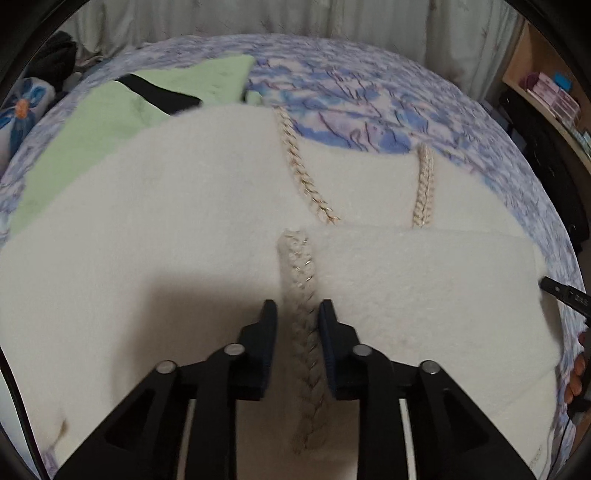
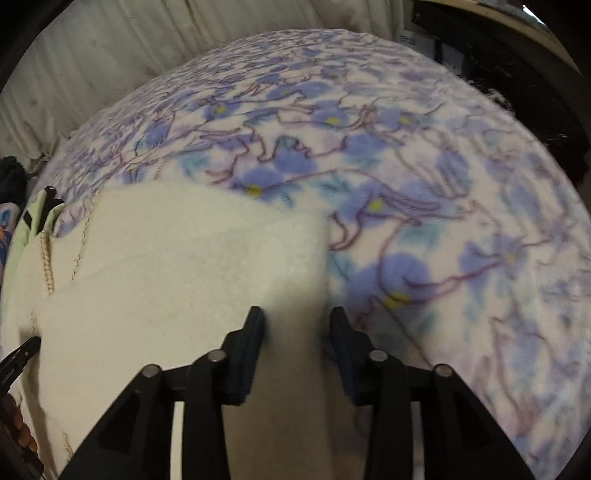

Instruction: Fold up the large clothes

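A cream fluffy garment [image 1: 166,229] with braided cable trim [image 1: 301,266] lies flat on a bed, its right part folded over [image 1: 424,280]. My left gripper [image 1: 297,310] is open, its fingers straddling the braid just above the cloth. The garment's right edge shows in the right wrist view [image 2: 184,251]. My right gripper [image 2: 297,317] is open over that edge, one finger over the cloth, the other over the blanket. The right gripper's tip shows at the left view's right edge [image 1: 565,295].
A blue and purple floral blanket [image 2: 406,184] covers the bed. A light green garment with a black band [image 1: 110,122] lies at the far left. Pale curtains [image 1: 258,18] hang behind. A wooden shelf with boxes [image 1: 554,96] stands at the right.
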A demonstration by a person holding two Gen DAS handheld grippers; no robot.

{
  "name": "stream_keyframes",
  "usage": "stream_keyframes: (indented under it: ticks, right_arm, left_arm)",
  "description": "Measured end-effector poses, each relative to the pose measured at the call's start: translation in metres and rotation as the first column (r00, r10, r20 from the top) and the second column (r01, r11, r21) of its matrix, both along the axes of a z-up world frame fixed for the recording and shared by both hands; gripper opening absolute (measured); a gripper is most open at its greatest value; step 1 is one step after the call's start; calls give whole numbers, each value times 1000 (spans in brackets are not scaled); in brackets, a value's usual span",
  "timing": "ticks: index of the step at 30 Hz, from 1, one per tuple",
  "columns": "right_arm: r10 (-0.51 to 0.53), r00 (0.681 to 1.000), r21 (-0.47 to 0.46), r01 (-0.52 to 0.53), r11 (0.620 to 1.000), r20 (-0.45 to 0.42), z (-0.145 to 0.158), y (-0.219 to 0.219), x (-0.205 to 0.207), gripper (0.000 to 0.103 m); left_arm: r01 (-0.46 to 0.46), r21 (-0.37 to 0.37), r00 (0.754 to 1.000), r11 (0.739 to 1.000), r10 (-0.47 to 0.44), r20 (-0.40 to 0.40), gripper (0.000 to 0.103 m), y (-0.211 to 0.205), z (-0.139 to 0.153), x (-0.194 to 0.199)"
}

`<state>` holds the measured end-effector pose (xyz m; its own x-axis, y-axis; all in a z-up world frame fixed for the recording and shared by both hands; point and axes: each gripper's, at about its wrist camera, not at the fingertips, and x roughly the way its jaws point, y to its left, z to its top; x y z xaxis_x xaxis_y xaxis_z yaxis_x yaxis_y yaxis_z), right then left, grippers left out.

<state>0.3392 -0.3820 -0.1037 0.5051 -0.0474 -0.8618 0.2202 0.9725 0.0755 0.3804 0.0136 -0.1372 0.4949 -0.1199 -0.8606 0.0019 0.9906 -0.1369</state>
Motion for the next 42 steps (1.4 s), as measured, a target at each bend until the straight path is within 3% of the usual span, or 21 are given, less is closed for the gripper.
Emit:
stream_keyframes:
  ticks: [1, 3, 5, 10, 15, 17, 20, 23, 26, 28, 30, 35, 42]
  right_arm:
    - [4, 1000, -13, -4, 1000, 31, 8, 3, -7, 38]
    - [37, 994, -38, -33, 999, 100, 26, 16, -24, 38]
    - [87, 989, -24, -85, 996, 122, 36, 33, -35, 38]
    - [245, 964, 51, -251, 967, 103, 34, 96, -52, 38]
    - [347, 937, 93, -349, 932, 41, 5, 153, -58, 38]
    - [336, 942, 72, -335, 940, -12, -11, 153, -58, 38]
    - [299, 954, 39, -298, 954, -6, -13, 126, -64, 36]
    - [197, 980, -43, -197, 979, -5, -10, 83, -69, 36]
    - [126, 992, -14, -126, 992, 7, -8, 41, -77, 36]
    - [101, 995, -14, -101, 995, 13, -5, 31, -85, 36]
    - [62, 998, -74, -62, 995, 4, -3, 30, -87, 39]
    - [22, 1000, 32, -22, 999, 3, -5, 18, -93, 39]
    - [22, 1000, 77, -23, 997, 11, 5, 30, -111, 39]
  left_arm:
    - [-12, 11, 1000, 1000, 12, 24, 32, 2, 7, -5]
    - [-29, 0, 996, 1000, 28, 83, 58, 7, 20, -17]
    - [-65, -33, 984, 997, 69, 164, 67, 11, 37, -32]
    - [0, -91, 990, 996, 13, 138, 67, -15, 51, -49]
    - [72, -67, 997, 995, -68, 46, 67, -60, 20, -54]
    - [60, -27, 998, 998, -60, -5, 67, -66, 0, -56]
    - [87, 11, 996, 996, -87, 34, 67, -63, -5, -63]
    - [79, -8, 997, 997, -79, 26, 64, -55, -2, -63]
    - [69, -37, 997, 997, -68, 19, 61, -48, 0, -63]
    - [68, -31, 998, 997, -68, 19, 61, -46, 1, -60]
    - [65, -28, 998, 998, -65, 17, 61, -48, 1, -59]
    - [47, -28, 999, 999, -47, 6, 62, -49, 6, -66]
    - [24, -41, 1000, 999, -25, -11, 70, -40, 17, -84]
